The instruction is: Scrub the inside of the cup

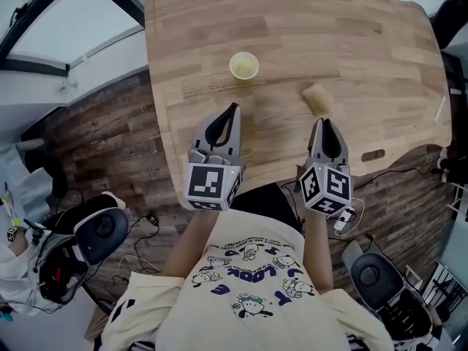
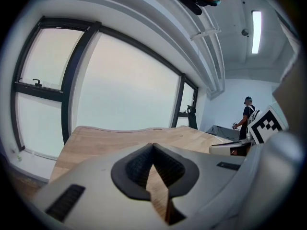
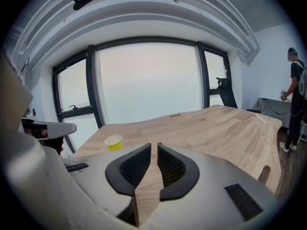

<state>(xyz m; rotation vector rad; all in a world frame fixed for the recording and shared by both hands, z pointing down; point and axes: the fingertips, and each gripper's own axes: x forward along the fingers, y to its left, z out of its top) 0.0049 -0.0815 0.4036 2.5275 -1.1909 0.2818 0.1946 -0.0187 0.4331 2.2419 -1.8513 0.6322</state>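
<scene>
A small yellow cup (image 1: 244, 66) stands upright and empty on the wooden table (image 1: 365, 42), toward its far left. A tan sponge-like block (image 1: 316, 98) lies to the cup's right. My left gripper (image 1: 234, 107) hovers over the near edge, just short of the cup, shut with nothing in it; in its own view the left gripper (image 2: 153, 145) shows only bare table ahead. My right gripper (image 1: 322, 121) sits just short of the block, jaws all but together and holding nothing. In its own view the right gripper (image 3: 154, 145) has the cup (image 3: 113, 142) ahead to the left.
The table's near edge runs under both grippers, with a slot cut-out (image 1: 373, 155) at the right. Office chairs (image 1: 102, 229) and cables lie on the dark floor below. A person (image 3: 297, 99) stands by a desk at the far right. Large windows lie beyond the table.
</scene>
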